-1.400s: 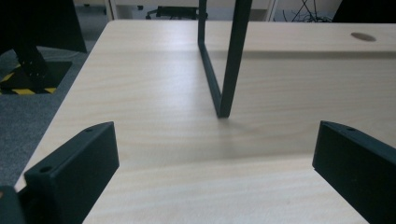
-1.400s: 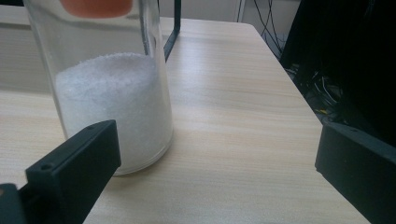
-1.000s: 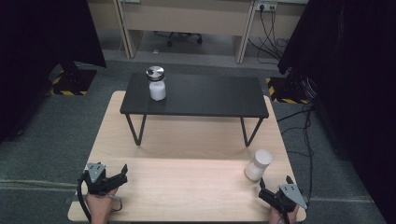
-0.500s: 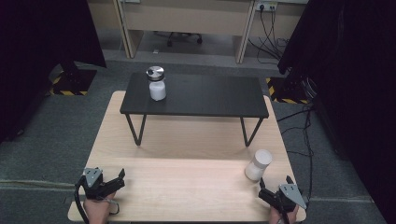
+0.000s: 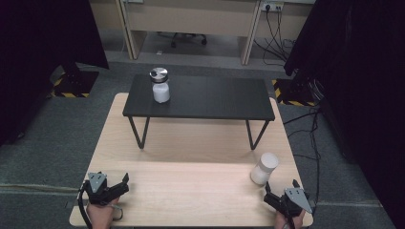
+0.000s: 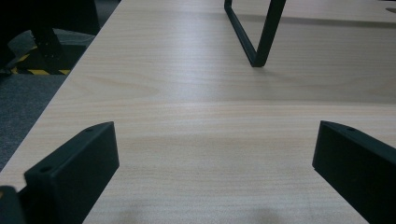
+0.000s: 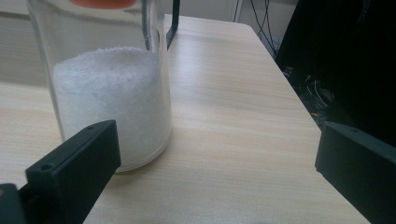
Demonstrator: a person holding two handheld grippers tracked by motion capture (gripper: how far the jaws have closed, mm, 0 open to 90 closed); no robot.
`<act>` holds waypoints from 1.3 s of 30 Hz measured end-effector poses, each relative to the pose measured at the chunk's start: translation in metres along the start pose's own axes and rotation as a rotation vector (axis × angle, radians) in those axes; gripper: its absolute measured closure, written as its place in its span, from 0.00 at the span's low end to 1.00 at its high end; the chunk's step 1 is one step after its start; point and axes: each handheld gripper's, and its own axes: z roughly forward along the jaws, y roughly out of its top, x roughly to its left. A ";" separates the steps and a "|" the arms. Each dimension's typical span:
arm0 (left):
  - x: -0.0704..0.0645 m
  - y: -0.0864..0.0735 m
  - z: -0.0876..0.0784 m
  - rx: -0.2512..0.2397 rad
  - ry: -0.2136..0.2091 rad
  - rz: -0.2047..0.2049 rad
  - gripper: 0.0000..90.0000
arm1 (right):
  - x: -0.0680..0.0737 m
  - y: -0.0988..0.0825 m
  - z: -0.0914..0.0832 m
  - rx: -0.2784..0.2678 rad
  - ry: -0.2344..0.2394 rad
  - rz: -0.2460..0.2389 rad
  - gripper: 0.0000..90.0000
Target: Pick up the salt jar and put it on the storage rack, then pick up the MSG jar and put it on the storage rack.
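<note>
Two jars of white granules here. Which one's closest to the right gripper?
The jar on the wooden table, just ahead of the right gripper. The metal-lidded jar stands far off on the black bench.

I see pale, matt wood grain on the table (image 5: 191, 191). On it near my right gripper (image 5: 282, 195), the jar (image 7: 112, 93) is clear glossy glass holding white grainy powder. My gripper's jaws look like matt black plastic.
</note>
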 end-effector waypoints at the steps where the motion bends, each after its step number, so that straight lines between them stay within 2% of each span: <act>1: 0.000 0.000 0.000 0.002 0.000 -0.003 0.00 | 0.000 0.000 0.000 0.000 0.000 0.000 0.00; 11: 0.002 -0.001 -0.001 -0.002 -0.020 0.012 0.00 | -0.001 -0.001 -0.001 -0.005 0.007 0.007 0.00; 28: 0.002 -0.001 0.000 -0.001 -0.021 0.016 0.00 | -0.003 -0.001 -0.001 -0.008 0.016 0.013 0.00; 31: 0.005 -0.002 -0.001 -0.009 -0.045 0.013 0.00 | -0.005 -0.002 -0.002 -0.010 0.022 0.027 0.00; 39: 0.007 -0.003 -0.002 -0.013 -0.054 0.010 0.00 | -0.007 -0.003 -0.003 -0.023 0.018 0.065 0.00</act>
